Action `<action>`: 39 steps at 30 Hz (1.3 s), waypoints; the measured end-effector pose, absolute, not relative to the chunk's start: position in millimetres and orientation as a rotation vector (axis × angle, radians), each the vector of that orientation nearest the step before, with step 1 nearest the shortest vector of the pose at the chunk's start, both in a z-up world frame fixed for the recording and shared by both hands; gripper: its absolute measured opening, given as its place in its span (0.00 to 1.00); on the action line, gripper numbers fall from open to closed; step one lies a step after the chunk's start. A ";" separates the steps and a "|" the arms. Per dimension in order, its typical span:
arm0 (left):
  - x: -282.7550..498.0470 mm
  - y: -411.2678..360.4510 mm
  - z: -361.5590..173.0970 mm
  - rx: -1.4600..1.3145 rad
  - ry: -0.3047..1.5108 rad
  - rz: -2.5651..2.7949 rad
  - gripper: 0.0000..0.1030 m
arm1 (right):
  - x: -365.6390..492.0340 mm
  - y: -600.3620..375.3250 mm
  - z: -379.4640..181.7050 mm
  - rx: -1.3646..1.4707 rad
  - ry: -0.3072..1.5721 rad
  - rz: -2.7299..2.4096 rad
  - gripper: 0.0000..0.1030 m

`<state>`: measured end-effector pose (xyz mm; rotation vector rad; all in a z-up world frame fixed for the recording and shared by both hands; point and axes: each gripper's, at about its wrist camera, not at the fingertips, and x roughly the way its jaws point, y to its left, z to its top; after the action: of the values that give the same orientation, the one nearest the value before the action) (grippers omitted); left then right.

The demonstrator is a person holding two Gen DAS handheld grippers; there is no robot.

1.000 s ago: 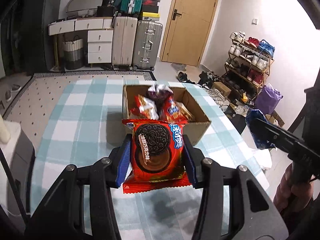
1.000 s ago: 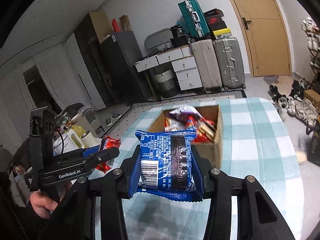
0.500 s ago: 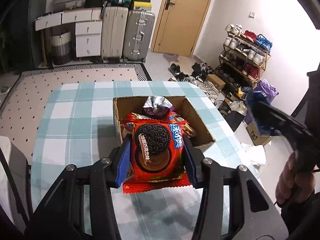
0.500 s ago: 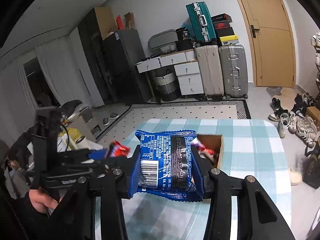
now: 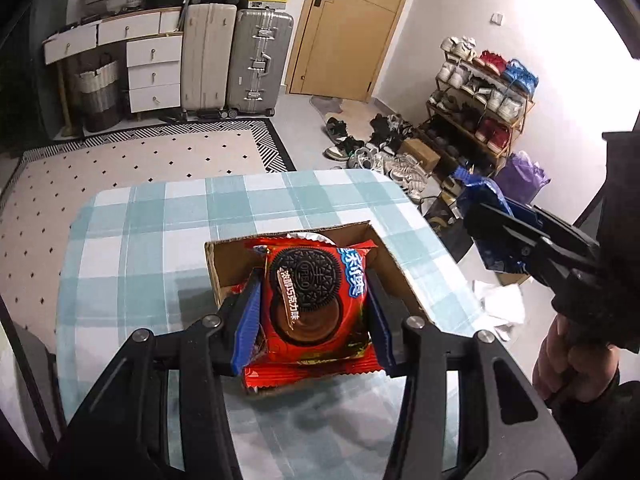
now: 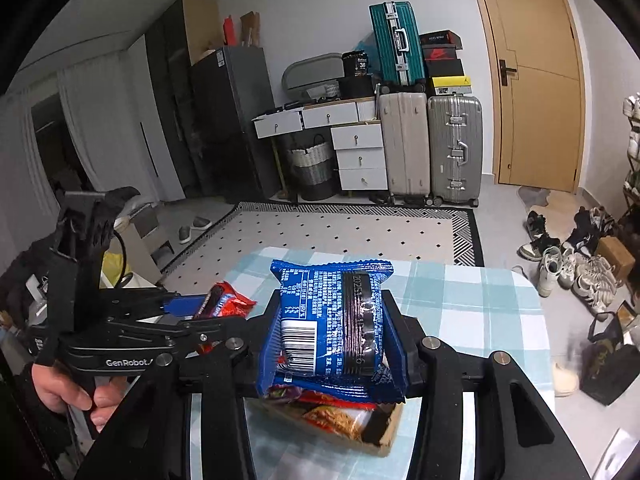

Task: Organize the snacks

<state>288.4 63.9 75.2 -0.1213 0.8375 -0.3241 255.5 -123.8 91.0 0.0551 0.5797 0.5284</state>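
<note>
— While both packs hang over the box (image 5: 390, 264), how much is sorted?
— Some. Left view: the left gripper (image 5: 314, 314) clamps the red pack (image 5: 314, 304), box right beneath, snacks already inside.
— And the right view?
— The right gripper (image 6: 334, 334) pinches the blue pack (image 6: 332, 320) above the box, which holds several packets (image 6: 340, 416). Both drops remain.

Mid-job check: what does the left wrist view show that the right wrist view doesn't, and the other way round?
Left wrist only: the red cookie packet's printed front clamped in the left gripper, and the tiered shoe rack.
Right wrist only: the blue snack packet's barcode side clamped in the right gripper, and the dark tall cabinet.
Both: the brown cardboard box of snacks, the checked teal tablecloth, the silver suitcase.
</note>
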 end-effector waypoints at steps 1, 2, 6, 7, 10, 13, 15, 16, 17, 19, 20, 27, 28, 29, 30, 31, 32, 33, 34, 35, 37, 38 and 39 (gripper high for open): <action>292.9 62.3 72.9 -0.113 0.839 -0.319 0.43 | 259.5 -123.3 89.0 0.059 0.582 0.528 0.44; 296.9 61.6 69.9 -0.116 0.843 -0.321 0.43 | 265.6 -121.7 86.8 0.061 0.588 0.529 0.44; 312.6 60.8 54.4 -0.139 0.873 -0.331 0.43 | 284.8 -113.5 71.3 0.049 0.617 0.530 0.44; 316.5 60.1 50.2 -0.143 0.881 -0.336 0.43 | 289.3 -112.1 66.8 0.048 0.625 0.530 0.44; 326.1 60.6 37.2 -0.152 0.898 -0.342 0.43 | 302.1 -109.8 54.2 0.051 0.651 0.532 0.44; 334.3 59.6 25.9 -0.154 0.912 -0.352 0.43 | 309.6 -108.5 44.2 0.055 0.667 0.537 0.44; 338.1 58.3 21.6 -0.160 0.919 -0.358 0.43 | 313.7 -108.9 36.4 0.060 0.678 0.538 0.44; 340.8 57.7 19.5 -0.160 0.926 -0.355 0.48 | 315.6 -108.7 33.6 0.062 0.685 0.539 0.51; 343.6 57.0 17.6 -0.153 0.933 -0.347 0.52 | 317.6 -109.2 31.2 0.065 0.686 0.538 0.61; 346.5 56.0 15.6 -0.144 0.934 -0.331 0.68 | 319.6 -113.9 28.3 0.081 0.672 0.523 0.76; 346.1 56.9 16.1 -0.148 0.924 -0.326 0.69 | 319.3 -117.3 28.1 0.094 0.662 0.518 0.77; 340.1 64.0 19.1 -0.165 0.915 -0.307 0.70 | 309.5 -131.1 36.3 0.114 0.638 0.533 0.77; 337.6 64.0 20.3 -0.162 0.914 -0.303 0.70 | 306.7 -131.6 37.9 0.110 0.633 0.529 0.77; 334.8 64.4 21.4 -0.159 0.911 -0.294 0.71 | 303.3 -132.0 39.9 0.108 0.630 0.527 0.77; 331.7 64.9 22.8 -0.157 0.908 -0.286 0.72 | 300.6 -132.8 41.2 0.108 0.627 0.528 0.77; 328.0 65.0 24.2 -0.154 0.905 -0.271 0.73 | 296.8 -134.3 43.2 0.110 0.621 0.529 0.77; 323.9 65.3 26.2 -0.147 0.900 -0.254 0.73 | 294.6 -134.9 45.0 0.109 0.619 0.528 0.77; 319.4 65.9 28.4 -0.142 0.890 -0.242 0.73 | 291.1 -135.7 46.6 0.109 0.619 0.527 0.77; 314.3 67.2 31.1 -0.145 0.879 -0.232 0.74 | 287.7 -136.2 48.5 0.108 0.618 0.528 0.78; 309.9 68.6 33.6 -0.149 0.870 -0.224 0.75 | 282.8 -137.3 50.7 0.108 0.612 0.527 0.79; 298.1 70.9 40.3 -0.154 0.841 -0.202 0.77 | 270.7 -140.6 56.3 0.110 0.588 0.520 0.80; 290.3 70.9 44.8 -0.145 0.818 -0.186 0.77 | 265.6 -141.9 58.8 0.112 0.578 0.517 0.81; 281.9 70.0 49.6 -0.130 0.793 -0.177 0.78 | 258.4 -144.3 61.7 0.115 0.563 0.514 0.82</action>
<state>281.9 70.0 49.6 -0.1303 0.7935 -0.1768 258.4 -144.3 61.7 0.1155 0.5633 0.5145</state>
